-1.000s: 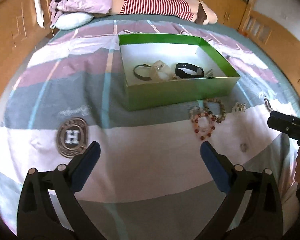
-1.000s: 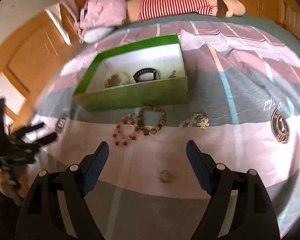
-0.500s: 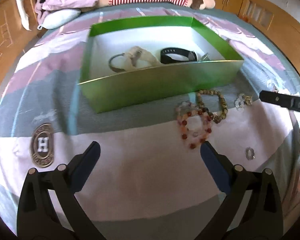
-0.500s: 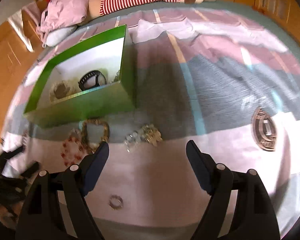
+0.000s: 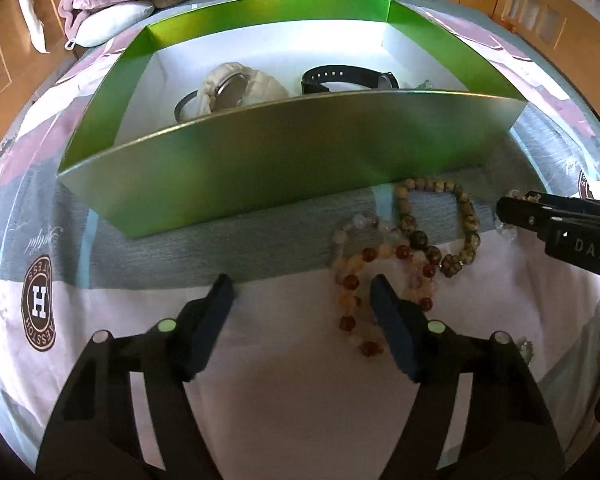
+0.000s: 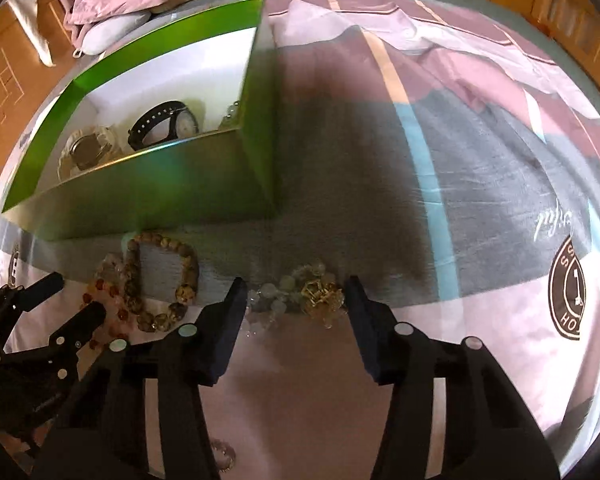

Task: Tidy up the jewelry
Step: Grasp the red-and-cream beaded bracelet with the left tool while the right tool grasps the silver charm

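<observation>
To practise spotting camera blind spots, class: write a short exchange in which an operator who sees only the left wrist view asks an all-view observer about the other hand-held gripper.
Operator: My view shows the right hand-held gripper only side-on. Is it open?
Observer: Yes. In the right wrist view its two fingers stand wide apart with nothing held.
Operator: What is it lined up with?
Observer: A tangled cluster of gold and clear beads lies on the striped bedspread between its fingertips, in front of the green cardboard box and apart from it.
</observation>
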`<state>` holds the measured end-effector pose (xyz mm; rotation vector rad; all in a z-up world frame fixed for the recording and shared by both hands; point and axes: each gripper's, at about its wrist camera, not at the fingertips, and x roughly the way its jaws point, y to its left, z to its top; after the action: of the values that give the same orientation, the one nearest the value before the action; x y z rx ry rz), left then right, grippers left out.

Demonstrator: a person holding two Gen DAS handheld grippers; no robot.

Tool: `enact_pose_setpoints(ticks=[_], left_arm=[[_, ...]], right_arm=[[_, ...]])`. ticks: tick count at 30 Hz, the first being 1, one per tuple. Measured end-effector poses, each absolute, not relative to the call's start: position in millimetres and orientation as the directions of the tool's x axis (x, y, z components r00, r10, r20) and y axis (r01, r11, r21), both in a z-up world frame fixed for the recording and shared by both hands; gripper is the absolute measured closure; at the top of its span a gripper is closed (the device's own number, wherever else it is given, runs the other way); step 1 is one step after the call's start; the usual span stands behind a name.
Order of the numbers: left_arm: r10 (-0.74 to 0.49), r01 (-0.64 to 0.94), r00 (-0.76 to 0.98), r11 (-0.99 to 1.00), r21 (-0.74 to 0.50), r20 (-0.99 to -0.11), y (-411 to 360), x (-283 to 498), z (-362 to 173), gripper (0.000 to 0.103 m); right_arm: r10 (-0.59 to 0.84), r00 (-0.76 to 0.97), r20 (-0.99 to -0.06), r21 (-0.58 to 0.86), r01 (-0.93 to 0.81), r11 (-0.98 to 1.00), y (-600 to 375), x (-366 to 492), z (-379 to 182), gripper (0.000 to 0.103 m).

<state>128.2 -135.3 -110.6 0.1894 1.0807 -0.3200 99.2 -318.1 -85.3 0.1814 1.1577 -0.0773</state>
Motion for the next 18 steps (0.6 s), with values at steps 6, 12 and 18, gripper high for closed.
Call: enact_pose_setpoints(ticks=[6,12,18], left_arm=[[-0.169,0.365,0.448,0.931,0.006,-0.878,-140.5,125.1,-107.2,0.077],[-0.195,0.35,0.433,0.936,-0.035,-0.88,-132.4,123.9,-105.6,0.093],[-0.201,0.345,0.438,0.938,-0.043,-0.876,-125.0,118.9,-101.0,0.095]], right_arm=[[0.043,0.413,-0.91,0.122,0.168,0.978,-321.0,97.6,-82.9,0.077],[0.032,0.412,-0.911,0.119,0.189,0.975,-324.0,98.6,-79.2,0.082],[0.039,0.434,-0.9,0.139,0.201,0.97,-327.4,97.5,-68.9,0.082]])
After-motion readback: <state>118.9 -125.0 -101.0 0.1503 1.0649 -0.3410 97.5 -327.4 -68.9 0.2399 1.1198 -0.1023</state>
